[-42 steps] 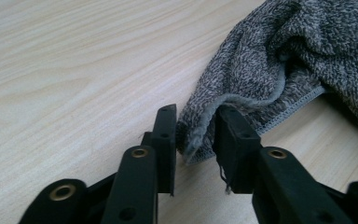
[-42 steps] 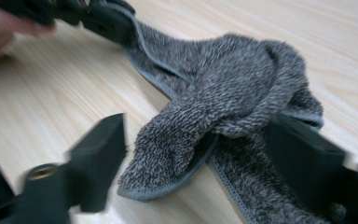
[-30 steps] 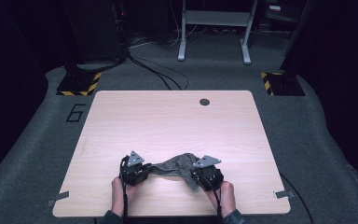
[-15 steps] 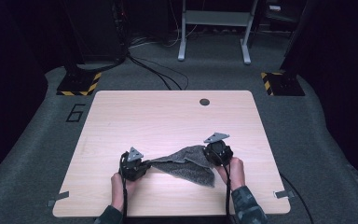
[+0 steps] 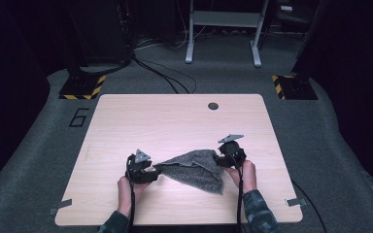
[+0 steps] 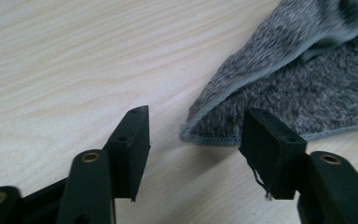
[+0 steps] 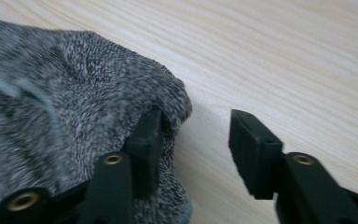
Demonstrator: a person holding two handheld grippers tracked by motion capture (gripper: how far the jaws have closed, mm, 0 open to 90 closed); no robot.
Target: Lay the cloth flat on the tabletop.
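Near the bench's (image 5: 126, 126) front edge lies our grey towel (image 5: 194, 167). Both jaws gape: the left hand-held gripper (image 6: 193, 133) frames a hemmed corner, the right hand-held gripper (image 7: 193, 135) straddles a fold, probably for regrasping.

The light wooden table (image 5: 175, 121) had a small dark round grommet (image 5: 213, 106) near its far edge and strips of grey tape (image 5: 59, 209) at its near corners. It stood on grey carpet (image 5: 39, 145) marked with a dark "6" (image 5: 79, 117). Beyond it were black-and-yellow hazard-striped bases (image 5: 82, 87), trailing black cables (image 5: 160, 73) and a grey metal frame (image 5: 223, 29).
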